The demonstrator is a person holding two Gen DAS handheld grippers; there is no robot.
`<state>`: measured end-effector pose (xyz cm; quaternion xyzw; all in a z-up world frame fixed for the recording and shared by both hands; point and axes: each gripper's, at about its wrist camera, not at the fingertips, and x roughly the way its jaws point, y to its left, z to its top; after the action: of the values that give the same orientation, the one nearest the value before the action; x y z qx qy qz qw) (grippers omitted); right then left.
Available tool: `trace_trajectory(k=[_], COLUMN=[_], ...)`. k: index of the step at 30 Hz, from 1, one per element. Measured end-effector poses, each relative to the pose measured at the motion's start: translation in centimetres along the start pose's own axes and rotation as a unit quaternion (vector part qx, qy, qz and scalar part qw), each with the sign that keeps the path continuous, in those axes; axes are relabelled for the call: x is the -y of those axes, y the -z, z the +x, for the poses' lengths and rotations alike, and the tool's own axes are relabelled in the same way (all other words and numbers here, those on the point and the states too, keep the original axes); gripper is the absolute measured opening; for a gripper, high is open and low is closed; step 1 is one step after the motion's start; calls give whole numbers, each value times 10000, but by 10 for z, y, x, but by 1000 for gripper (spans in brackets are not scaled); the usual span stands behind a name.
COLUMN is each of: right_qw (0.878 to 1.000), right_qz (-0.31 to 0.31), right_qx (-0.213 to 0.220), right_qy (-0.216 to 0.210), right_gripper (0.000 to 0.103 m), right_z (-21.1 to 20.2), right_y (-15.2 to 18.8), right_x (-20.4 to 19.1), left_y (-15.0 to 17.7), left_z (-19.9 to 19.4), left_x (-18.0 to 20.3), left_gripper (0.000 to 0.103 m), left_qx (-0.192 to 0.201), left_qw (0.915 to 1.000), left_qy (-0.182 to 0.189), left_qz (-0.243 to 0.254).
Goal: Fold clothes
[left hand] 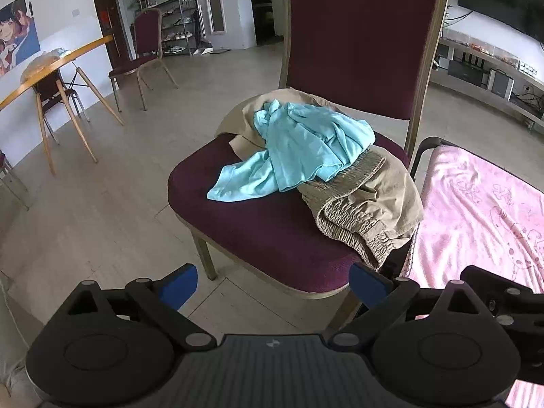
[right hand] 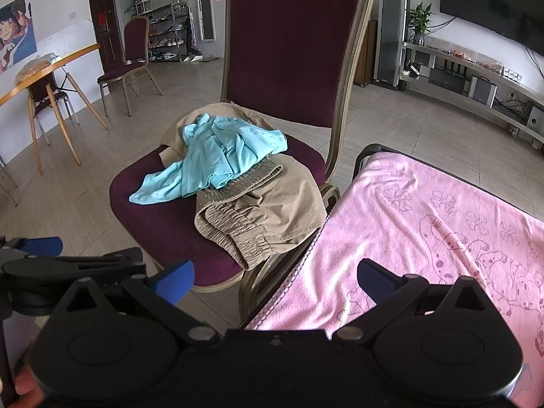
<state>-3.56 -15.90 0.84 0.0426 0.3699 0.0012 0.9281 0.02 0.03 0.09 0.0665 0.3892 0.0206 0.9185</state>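
A: Turquoise cotton, crumpled: that shirt (left hand: 292, 156) lies bunched on top of the khaki shorts (left hand: 367, 210), both heaped on the maroon chair (left hand: 265, 234) ahead of you. Neither garment is folded. The pink towel (right hand: 425, 231) spread on the surface to your right carries nothing.

B: And your jaws?

A: Your left gripper (left hand: 273, 284) hangs short of the seat's front edge, jaws spread wide, holding nothing. Your right gripper (right hand: 275, 280) is the same, wide apart and empty, over the near edge of the towel.

B: What could trip you up from here?

A: The shirt overlaps the shorts' elastic waistband. Pinch too deep and you would likely lift both together. The shorts also hang over the seat's right edge, so a tug on the shirt could drag them to the floor. The towel looks loosely laid and could bunch if cloth is slid across it.

B: Anything you can't make out?

A: The shirt's collar and sleeves are lost in the folds. How far the shorts run under the shirt is hidden, and what carries the towel shows only as a dark frame.
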Motion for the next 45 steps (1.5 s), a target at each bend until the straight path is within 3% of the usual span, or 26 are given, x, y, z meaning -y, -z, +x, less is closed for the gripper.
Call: trace_trajectory(k=[45], right_qw=[9999], right_qz=[89], right_qx=[-53], right_qy=[-30], right_gripper=[103], right_z=[0], right_y=[5], right_x=[1], left_y=[3], left_z=[1], left_x=[1], left_gripper=[98], left_qx=[-22], left_qw=[10000], left_qy=[32], left_qz=[-36])
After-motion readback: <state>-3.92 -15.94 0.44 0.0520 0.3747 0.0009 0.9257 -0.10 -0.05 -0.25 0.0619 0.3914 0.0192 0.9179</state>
